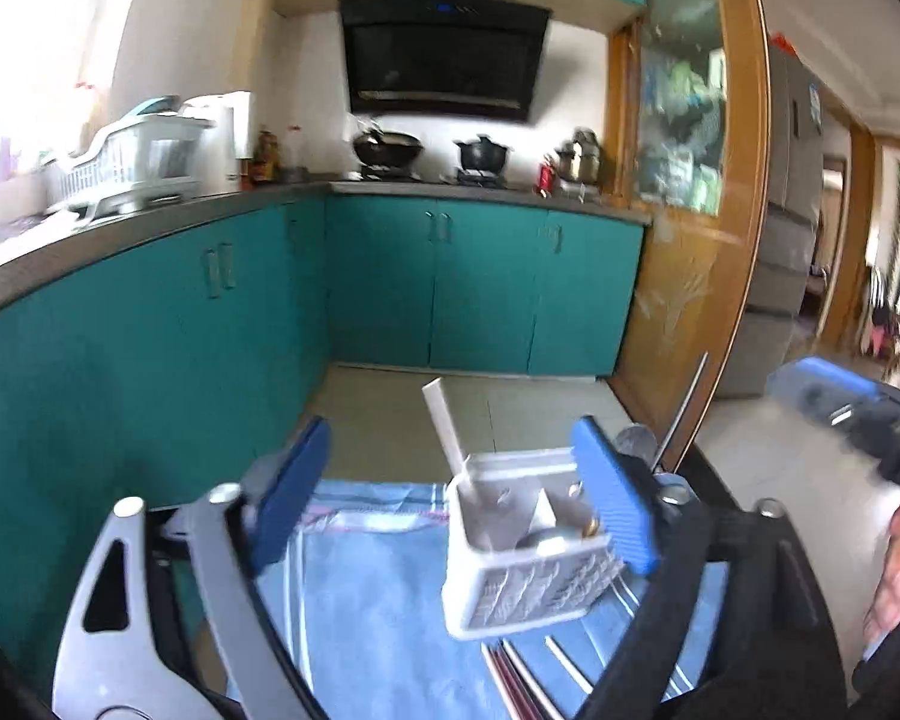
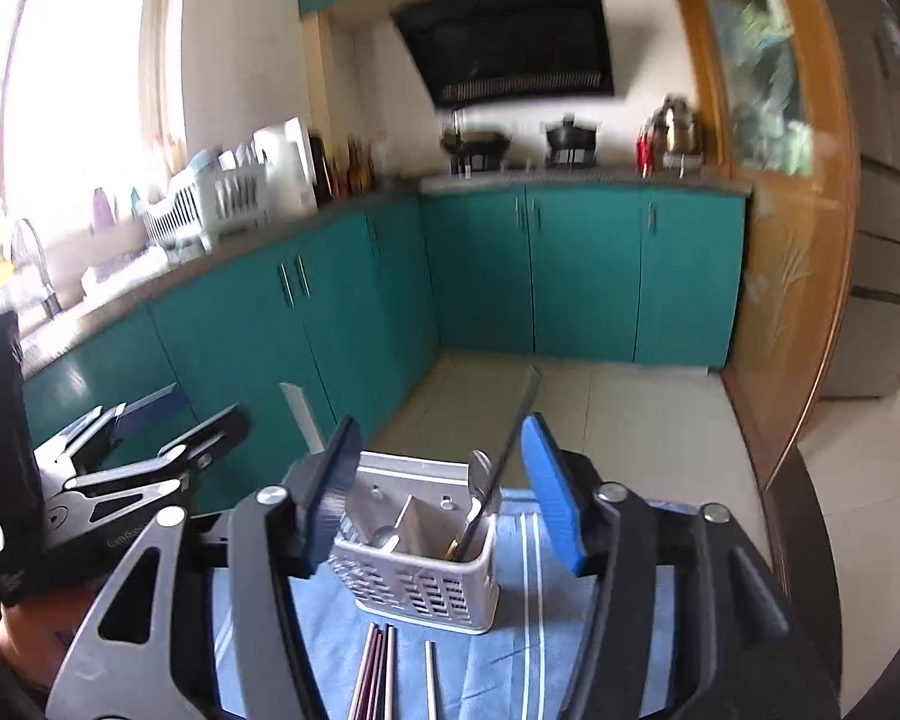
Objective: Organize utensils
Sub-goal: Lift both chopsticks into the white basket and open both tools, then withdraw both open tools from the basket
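Observation:
A white slotted utensil caddy (image 2: 417,564) stands on a blue cloth (image 2: 510,648) and holds a white-handled utensil (image 2: 299,414), a spoon (image 2: 481,474) and a long dark stick (image 2: 510,450). Several chopsticks (image 2: 381,672) lie on the cloth in front of it. My right gripper (image 2: 444,498) is open, its blue fingers either side of the caddy and above it. My left gripper (image 1: 450,504) is open; the caddy (image 1: 528,540) sits by its right finger. The left gripper also shows at the left of the right wrist view (image 2: 150,462).
Teal floor cabinets (image 2: 570,276) run along the back and left under a grey counter with a dish rack (image 2: 210,198), a stove with pots (image 2: 510,144) and a range hood. A wooden door frame (image 2: 774,240) stands on the right. The cloth covers a dark round table (image 2: 810,480).

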A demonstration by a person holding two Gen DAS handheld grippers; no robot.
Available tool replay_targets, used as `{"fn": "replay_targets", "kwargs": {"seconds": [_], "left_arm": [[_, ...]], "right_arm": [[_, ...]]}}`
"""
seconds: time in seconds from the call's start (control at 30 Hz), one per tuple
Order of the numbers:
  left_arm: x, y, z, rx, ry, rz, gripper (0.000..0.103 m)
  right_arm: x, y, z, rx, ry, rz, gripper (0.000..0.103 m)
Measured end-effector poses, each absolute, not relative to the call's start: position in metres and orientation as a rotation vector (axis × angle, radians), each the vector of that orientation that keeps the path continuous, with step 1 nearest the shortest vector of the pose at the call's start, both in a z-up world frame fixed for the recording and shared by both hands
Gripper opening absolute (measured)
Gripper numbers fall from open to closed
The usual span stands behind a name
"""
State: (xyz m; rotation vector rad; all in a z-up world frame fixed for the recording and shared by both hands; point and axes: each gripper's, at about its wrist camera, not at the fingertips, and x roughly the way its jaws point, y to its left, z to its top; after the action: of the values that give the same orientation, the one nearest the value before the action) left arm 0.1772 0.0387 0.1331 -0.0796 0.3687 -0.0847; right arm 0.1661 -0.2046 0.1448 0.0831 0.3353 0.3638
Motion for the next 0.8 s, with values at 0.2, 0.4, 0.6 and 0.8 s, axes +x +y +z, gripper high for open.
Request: {"fn": "replay_targets", "kwargs": {"seconds": [0.2,0.4,0.6,0.8], "left_arm": [[0.091,0.050,0.086,-0.114,0.422,-0.051,0.095],[0.063,0.049,0.023,-0.149,0.559,-0.007,0.095],[0.060,0.035,0.006,-0.073,0.592,-0.030,0.095],[0.058,0.024,-0.002,-0.018,0.585,-0.031,0.095]], "right_arm": [[0.089,-0.236,0.097,0.116,0.288,0.349,0.080],[0.066,-0.229,0.016,0.084,0.432,0.334,0.080],[0.066,-0.210,-0.005,0.031,0.522,0.375,0.080],[0.064,-0.211,-0.007,0.030,0.544,0.390,0.080]]}}
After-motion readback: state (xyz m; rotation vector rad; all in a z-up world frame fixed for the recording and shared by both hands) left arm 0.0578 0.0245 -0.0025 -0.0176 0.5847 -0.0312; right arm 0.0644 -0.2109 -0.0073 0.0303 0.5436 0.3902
